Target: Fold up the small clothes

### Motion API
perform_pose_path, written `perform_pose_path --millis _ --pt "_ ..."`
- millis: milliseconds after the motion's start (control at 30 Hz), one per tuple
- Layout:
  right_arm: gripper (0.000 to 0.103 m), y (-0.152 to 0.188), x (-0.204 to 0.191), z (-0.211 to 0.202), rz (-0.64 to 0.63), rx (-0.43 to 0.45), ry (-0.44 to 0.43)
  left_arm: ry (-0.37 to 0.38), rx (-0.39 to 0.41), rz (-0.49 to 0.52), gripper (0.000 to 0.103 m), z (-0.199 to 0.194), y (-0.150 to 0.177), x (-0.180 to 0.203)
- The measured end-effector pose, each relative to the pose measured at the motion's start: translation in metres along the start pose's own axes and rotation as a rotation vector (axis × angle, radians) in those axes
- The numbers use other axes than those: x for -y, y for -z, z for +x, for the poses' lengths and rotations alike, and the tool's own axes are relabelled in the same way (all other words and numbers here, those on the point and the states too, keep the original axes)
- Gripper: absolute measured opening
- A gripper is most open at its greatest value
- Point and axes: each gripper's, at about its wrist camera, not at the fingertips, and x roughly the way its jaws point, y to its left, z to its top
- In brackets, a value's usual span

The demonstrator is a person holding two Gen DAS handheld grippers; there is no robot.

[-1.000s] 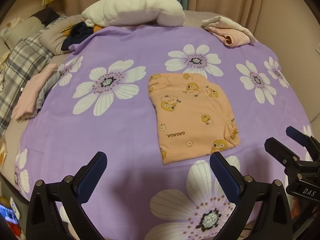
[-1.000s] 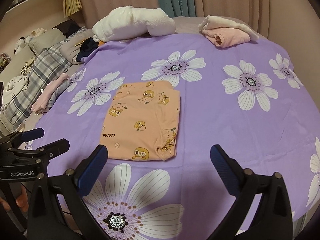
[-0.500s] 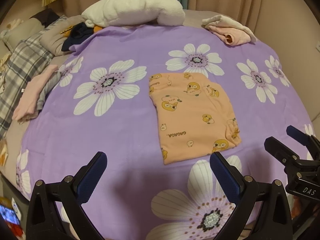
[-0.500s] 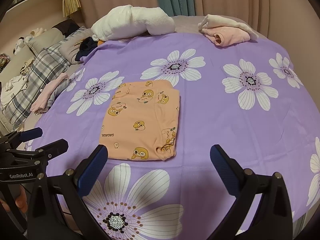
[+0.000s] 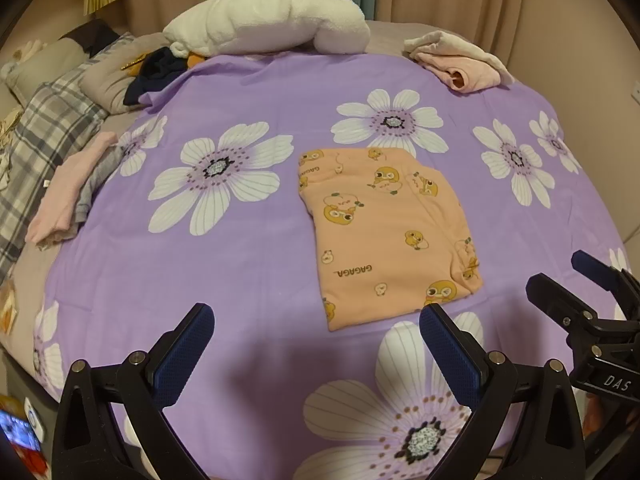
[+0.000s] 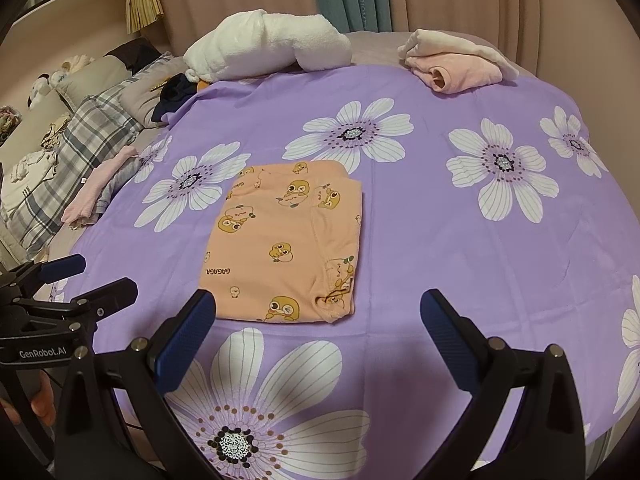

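Bedsheet (image 5: 260,264): smooth matt woven cloth, printed. Folded garment (image 5: 384,232): soft matt knit cloth, printed. Towel (image 5: 268,24): thick fluffy terry cloth. Left gripper (image 5: 316,344) and right gripper (image 6: 318,330): matt black plastic with metal rivets; pads (image 5: 184,356) of textured blue rubber.

Left gripper (image 5: 316,344): black angular arms, blue textured pads, silver screws at the joints; white "GenRobot.AI" lettering on its body at 9 o'clock in the right view. Right gripper (image 6: 318,330) same build, "DAS" marking at 4 o'clock in the left view.
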Motion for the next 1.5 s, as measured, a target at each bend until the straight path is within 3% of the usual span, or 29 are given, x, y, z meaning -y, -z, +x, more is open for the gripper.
perform_pose_path --millis 1500 --pt "0.102 -0.004 -0.0009 -0.0001 -0.006 0.002 0.001 -0.001 0.0 0.001 0.101 -0.0025 -0.0009 0.0016"
